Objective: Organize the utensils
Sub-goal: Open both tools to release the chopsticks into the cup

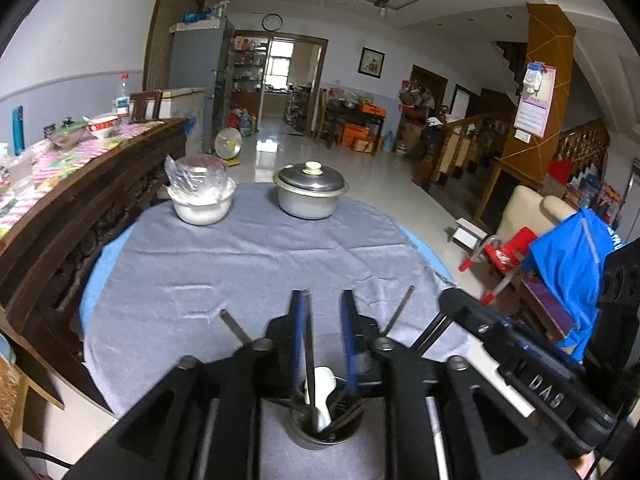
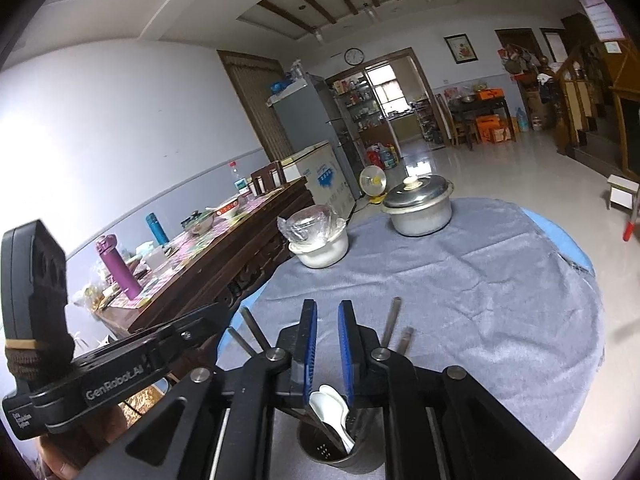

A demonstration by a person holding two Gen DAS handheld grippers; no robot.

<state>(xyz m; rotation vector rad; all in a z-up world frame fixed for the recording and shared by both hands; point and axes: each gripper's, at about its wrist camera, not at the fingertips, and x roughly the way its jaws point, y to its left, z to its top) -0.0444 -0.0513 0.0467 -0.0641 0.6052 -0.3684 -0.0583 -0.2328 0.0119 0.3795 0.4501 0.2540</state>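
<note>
Grey-blue cloth (image 1: 260, 264) covers a round table, and near its front edge stands a dark metal utensil holder (image 1: 320, 440), a small cylinder whose inner wall shows perforations in the right wrist view. Inside it stand white ceramic spoons (image 2: 330, 406) and several dark chopsticks (image 1: 309, 344). More grey, square-ended sticks fan out to either side behind the gripper bodies. The left gripper (image 1: 324, 294) hangs directly over the holder, tilted downward, with its blue-padded fingers released and a clear gap between them. One chopstick rises from the holder into that gap and lies close along the left-hand pad, but the other pad stands away from it, so nothing is pinched. The right gripper (image 2: 328, 304) hovers over the same holder from the other side, its pads only slightly parted. The bowl of the uppermost spoon sits low between the roots of the fingers, and whether it touches them is hard to tell, but the pads do not clamp it. Each gripper's black body shows at the edge of the other's view, so the two are close side by side. At the far side of the table, well apart from the holder, stand an aluminium pot (image 1: 310, 200) with a lid and a cream knob and, to its left, a white bowl (image 1: 202, 210) topped with crumpled clear plastic. A dark carved wooden sideboard (image 1: 100, 200) runs along the table's left side, crowded with dishes and flasks.
</note>
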